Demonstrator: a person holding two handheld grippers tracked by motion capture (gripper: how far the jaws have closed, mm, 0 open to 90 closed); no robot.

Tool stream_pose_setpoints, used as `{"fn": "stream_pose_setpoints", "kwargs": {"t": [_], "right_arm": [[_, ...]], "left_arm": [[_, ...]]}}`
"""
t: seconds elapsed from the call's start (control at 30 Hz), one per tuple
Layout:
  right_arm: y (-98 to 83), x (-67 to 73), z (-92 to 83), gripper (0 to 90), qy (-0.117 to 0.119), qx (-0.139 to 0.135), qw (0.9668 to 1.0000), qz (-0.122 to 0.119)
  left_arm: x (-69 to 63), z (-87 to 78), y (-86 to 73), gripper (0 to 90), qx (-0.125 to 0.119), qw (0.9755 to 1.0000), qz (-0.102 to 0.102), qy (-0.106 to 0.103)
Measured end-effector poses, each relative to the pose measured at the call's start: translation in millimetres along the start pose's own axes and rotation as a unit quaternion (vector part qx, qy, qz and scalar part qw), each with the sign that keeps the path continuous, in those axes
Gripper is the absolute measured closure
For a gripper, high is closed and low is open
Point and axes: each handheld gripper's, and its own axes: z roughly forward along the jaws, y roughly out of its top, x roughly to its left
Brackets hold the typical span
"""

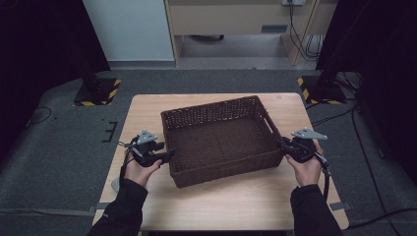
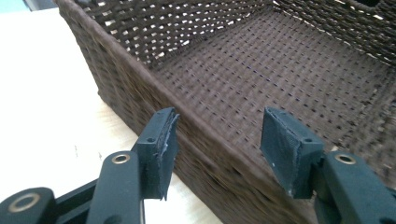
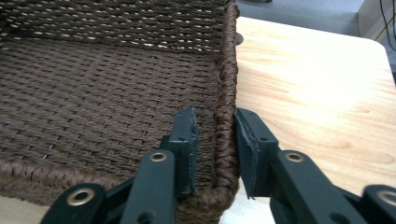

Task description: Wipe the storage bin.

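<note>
Right tongs (image 3: 215,154) clenched on wicker basket (image 1: 219,142) rim | left tongs (image 2: 217,154) released, straddling opposite wall | basket on bench (image 1: 231,201), lift apparently pending

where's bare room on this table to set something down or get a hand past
The brown wicker basket has a bare floor. Bare table runs along the near edge between the two forearms, plus a strip behind the basket's far wall. It is crowded at the basket's short walls: left gripper straddles one, right gripper clamps the other.
</note>
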Motion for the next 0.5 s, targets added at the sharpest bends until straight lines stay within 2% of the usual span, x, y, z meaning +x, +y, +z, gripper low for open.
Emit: {"fn": "stream_pose_setpoints", "kwargs": {"t": [0.13, 0.23, 0.33, 0.37, 0.43, 0.5], "right_arm": [[-5.6, 7.9, -11.4, 71.4, 0.007, 0.005, 0.9999, -0.007], [-11.3, 15.3, -19.7, 69.3, 0.015, 0.000, 0.9999, -0.007], [-13.3, 18.2, -23.4, 65.7, 0.017, -0.007, 0.9998, -0.006], [-13.4, 18.1, -22.5, 65.0, 0.016, -0.010, 0.9998, -0.005], [-14.3, 17.8, -19.4, 66.2, 0.015, -0.010, 0.9998, -0.003], [-15.1, 18.7, -18.6, 67.7, 0.019, -0.009, 0.9998, 0.002]], "left_arm": [[-7.0, -10.4, -8.6, 43.6, 0.000, 1.0000, 0.005, -0.006], [-9.3, -12.0, -13.8, 43.9, 0.007, 0.9999, 0.011, -0.007], [-6.2, -8.8, -15.8, 45.4, 0.011, 0.9999, 0.012, -0.001], [-4.2, -7.7, -15.9, 47.6, 0.014, 0.9997, 0.018, 0.003], [-0.4, -5.9, -16.7, 46.6, 0.011, 0.9999, 0.004, -0.006], [0.9, -5.7, -17.1, 46.8, 0.007, 0.9999, 0.006, -0.003]]}}
